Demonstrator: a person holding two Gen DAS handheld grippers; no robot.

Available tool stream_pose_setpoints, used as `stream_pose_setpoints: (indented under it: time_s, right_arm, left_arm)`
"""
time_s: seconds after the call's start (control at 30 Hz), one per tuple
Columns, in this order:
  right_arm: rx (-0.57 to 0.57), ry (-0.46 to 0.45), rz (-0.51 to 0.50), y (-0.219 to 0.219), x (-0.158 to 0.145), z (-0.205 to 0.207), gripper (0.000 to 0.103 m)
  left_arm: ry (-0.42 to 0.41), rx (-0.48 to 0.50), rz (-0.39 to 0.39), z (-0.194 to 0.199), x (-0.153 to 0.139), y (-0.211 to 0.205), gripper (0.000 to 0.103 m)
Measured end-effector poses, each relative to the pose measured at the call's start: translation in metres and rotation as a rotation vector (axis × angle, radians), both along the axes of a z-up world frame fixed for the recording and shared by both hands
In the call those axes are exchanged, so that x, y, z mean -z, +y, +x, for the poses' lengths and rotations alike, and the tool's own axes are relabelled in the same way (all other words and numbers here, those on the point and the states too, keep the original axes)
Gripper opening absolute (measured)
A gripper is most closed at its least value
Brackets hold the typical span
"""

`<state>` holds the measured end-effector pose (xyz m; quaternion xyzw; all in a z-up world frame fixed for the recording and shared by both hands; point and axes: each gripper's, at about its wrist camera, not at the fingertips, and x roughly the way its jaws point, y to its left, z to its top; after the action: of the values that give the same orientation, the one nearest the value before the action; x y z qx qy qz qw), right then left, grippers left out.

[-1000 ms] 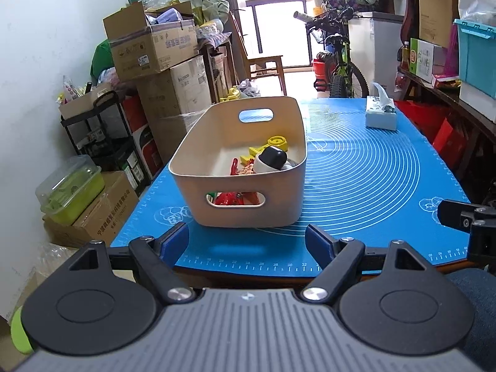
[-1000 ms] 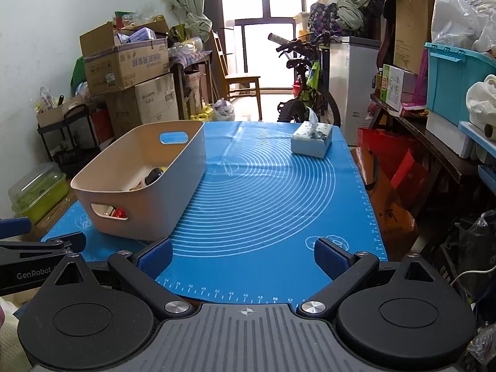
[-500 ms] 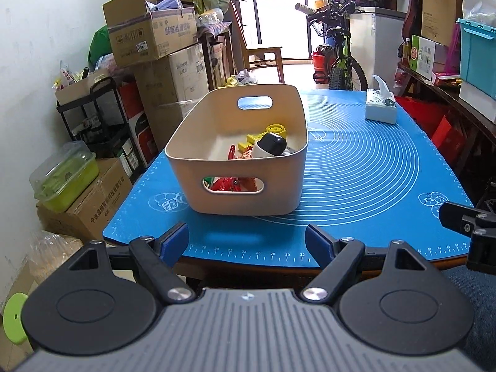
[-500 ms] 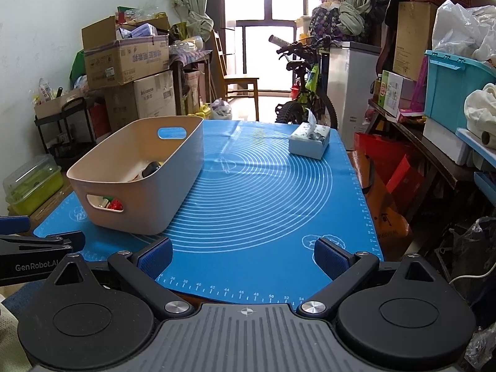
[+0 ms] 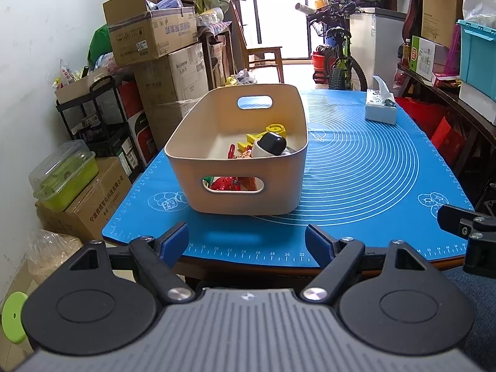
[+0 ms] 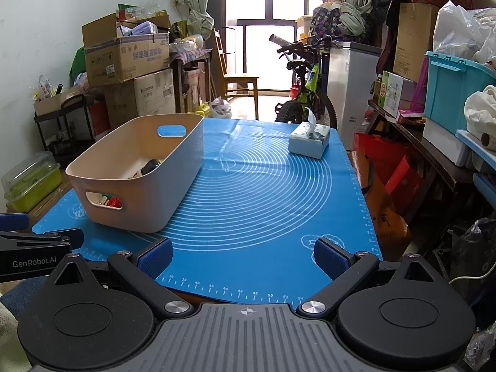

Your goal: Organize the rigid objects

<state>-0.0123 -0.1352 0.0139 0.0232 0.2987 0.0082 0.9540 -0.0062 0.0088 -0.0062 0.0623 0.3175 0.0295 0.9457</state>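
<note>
A beige bin (image 5: pixel 217 186) with cut-out handles stands on the blue mat (image 5: pixel 365 167) at the table's left. Inside lie a black-capped white object (image 5: pixel 269 145), yellow pieces (image 5: pixel 272 130) and red pieces (image 5: pixel 231 183). The bin also shows in the right wrist view (image 6: pixel 173 186). My left gripper (image 5: pixel 247 245) is open and empty, held back over the table's near edge in front of the bin. My right gripper (image 6: pixel 243 255) is open and empty, over the near edge to the right of the bin.
A tissue box (image 5: pixel 380 110) sits at the mat's far right, seen also in the right wrist view (image 6: pixel 309 141). Stacked cardboard boxes (image 5: pixel 155 40) and a black cart (image 5: pixel 93 114) line the left wall. A bicycle (image 6: pixel 305 93) stands beyond the table. Shelves with bins (image 6: pixel 449 93) run along the right.
Both grippers have drawn back and risen a little from the table; the bin looks smaller and farther. Both stay open and empty.
</note>
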Motion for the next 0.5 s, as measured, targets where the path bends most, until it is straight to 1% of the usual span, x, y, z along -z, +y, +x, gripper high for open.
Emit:
stream_pose_setpoints:
  time_s: [0.5]
  right_arm:
    - [0.001, 0.002, -0.001, 0.0001, 0.0008, 0.0014, 0.097]
  left_arm:
    - [-0.001, 0.001, 0.003, 0.0002, 0.0, -0.0006, 0.082]
